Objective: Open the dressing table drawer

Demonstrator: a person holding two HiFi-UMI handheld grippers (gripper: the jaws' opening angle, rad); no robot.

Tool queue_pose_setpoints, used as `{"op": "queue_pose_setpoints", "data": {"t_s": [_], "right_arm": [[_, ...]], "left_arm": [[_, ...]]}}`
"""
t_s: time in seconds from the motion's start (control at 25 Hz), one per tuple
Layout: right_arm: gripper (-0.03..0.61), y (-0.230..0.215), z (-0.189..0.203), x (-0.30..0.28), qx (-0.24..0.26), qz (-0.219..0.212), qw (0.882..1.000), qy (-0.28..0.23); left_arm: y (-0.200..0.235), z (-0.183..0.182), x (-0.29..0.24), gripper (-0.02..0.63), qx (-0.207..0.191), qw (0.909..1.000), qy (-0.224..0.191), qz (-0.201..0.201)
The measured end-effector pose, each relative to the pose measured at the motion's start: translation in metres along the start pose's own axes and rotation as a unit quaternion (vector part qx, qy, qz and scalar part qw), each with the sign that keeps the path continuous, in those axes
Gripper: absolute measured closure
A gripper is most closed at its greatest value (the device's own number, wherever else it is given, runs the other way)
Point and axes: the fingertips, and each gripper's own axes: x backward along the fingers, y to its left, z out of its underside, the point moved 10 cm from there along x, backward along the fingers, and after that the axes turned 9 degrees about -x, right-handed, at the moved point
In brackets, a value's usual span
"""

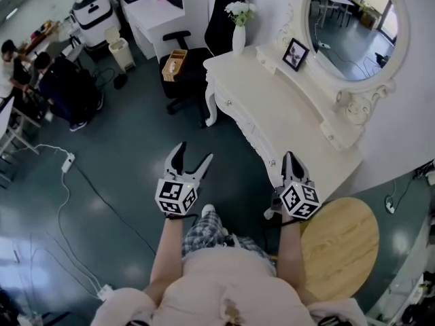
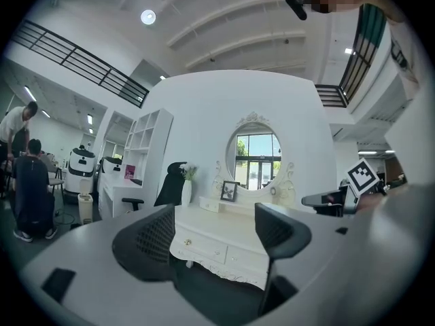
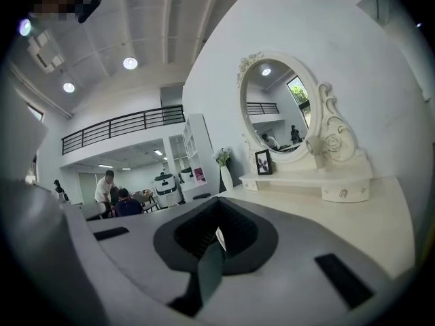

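The white dressing table (image 1: 285, 114) stands ahead and to the right, with an oval mirror (image 1: 353, 26), a framed photo (image 1: 296, 53) and a vase of flowers (image 1: 239, 36) on it. Its drawer fronts (image 2: 204, 246) with small knobs are closed and show between the left jaws. My left gripper (image 1: 194, 153) (image 2: 216, 226) hovers over the floor, short of the table, open and holding nothing. My right gripper (image 1: 290, 157) (image 3: 217, 233) is shut and empty, level with the tabletop near its front edge.
A round wooden stool (image 1: 340, 243) sits just right of the person. A black office chair (image 1: 187, 66) with a box on its seat stands at the table's far end. A power strip and cable (image 1: 68, 161) lie on the floor. People (image 1: 41, 73) sit far left.
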Motion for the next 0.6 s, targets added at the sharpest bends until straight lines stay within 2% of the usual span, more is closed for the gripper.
{"op": "queue_pose_setpoints", "data": {"t_s": [0.32, 0.6], "right_arm": [[0.563, -0.017, -0.005, -0.022, -0.006, 0.015, 1.0, -0.01], [0.563, -0.042, -0.019, -0.075, 0.001, 0.029, 0.999, -0.018]], "left_arm": [[0.002, 0.005, -0.04, 0.258, -0.007, 0.9996, 0.008, 0.025], [0.019, 0.009, -0.112, 0.259, -0.015, 0.9986, 0.004, 0.05]]}}
